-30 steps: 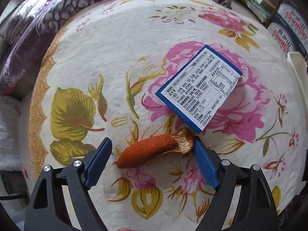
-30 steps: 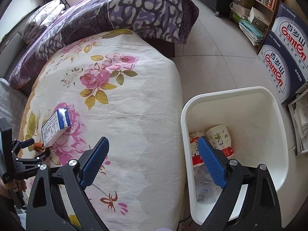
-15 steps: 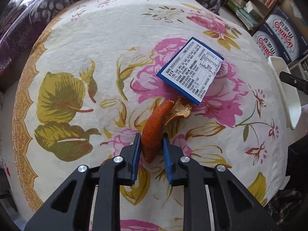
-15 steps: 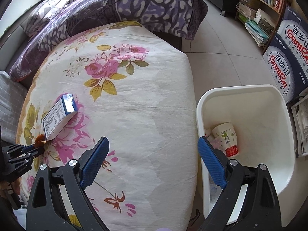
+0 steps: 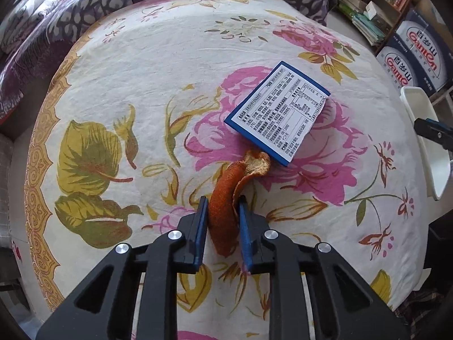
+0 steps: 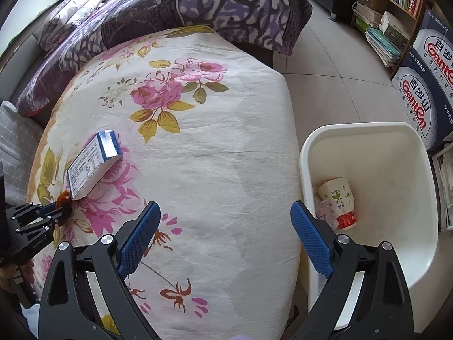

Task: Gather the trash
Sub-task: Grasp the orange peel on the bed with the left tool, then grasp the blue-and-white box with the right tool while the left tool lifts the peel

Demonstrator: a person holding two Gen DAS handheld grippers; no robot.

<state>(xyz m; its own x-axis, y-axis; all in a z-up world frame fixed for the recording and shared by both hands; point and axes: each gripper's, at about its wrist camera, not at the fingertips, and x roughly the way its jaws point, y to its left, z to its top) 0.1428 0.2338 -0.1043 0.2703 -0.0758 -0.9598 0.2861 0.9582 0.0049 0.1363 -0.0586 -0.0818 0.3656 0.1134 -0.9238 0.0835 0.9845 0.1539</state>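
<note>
peel (image 5: 226, 198) on table (image 5: 141, 65), before box (image 5: 279, 112) | bin (image 6: 396, 141) right of table | cup (image 6: 338, 198) in bin

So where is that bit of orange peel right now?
The curled orange peel is pinched in the left hand-held gripper, its far end beside the blue-and-white carton on the floral tablecloth.

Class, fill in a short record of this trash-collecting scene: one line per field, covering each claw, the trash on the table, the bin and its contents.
left claw: shut on the peel, over the cloth
right claw: open, holding nothing, above the table edge
carton: lying flat on the cloth, label up, just beyond the peel's far end
bin: white, on the floor beside the table
in bin: paper cup on its side, clear wrapper beside it
</note>
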